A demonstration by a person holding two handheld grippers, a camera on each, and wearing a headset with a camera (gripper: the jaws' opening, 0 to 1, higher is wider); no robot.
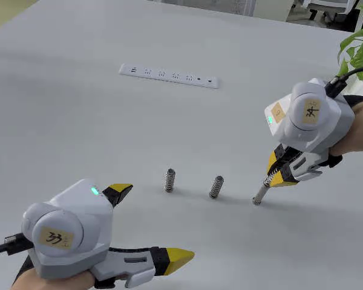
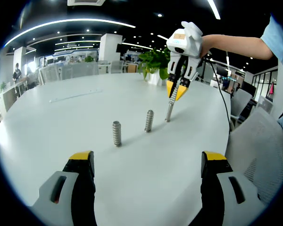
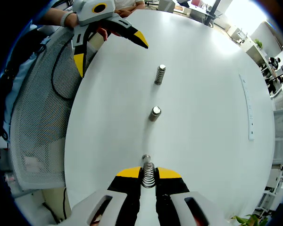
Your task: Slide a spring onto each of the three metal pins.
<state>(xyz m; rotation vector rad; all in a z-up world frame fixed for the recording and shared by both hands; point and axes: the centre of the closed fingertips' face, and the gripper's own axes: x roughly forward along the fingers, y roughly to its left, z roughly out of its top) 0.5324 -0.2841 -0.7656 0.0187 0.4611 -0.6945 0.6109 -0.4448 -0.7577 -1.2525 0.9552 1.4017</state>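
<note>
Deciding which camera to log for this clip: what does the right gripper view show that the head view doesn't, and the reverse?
Right gripper view: it looks straight along its own jaws, so the spring is seen gripped between the right gripper's yellow tips. A mesh chair stands beside the table.
Head view: the third pin from the side, leaning, its lower shaft bare and its foot on the table.
Both: the left sprung pin, the middle sprung pin, the open left gripper and the power strip.
</note>
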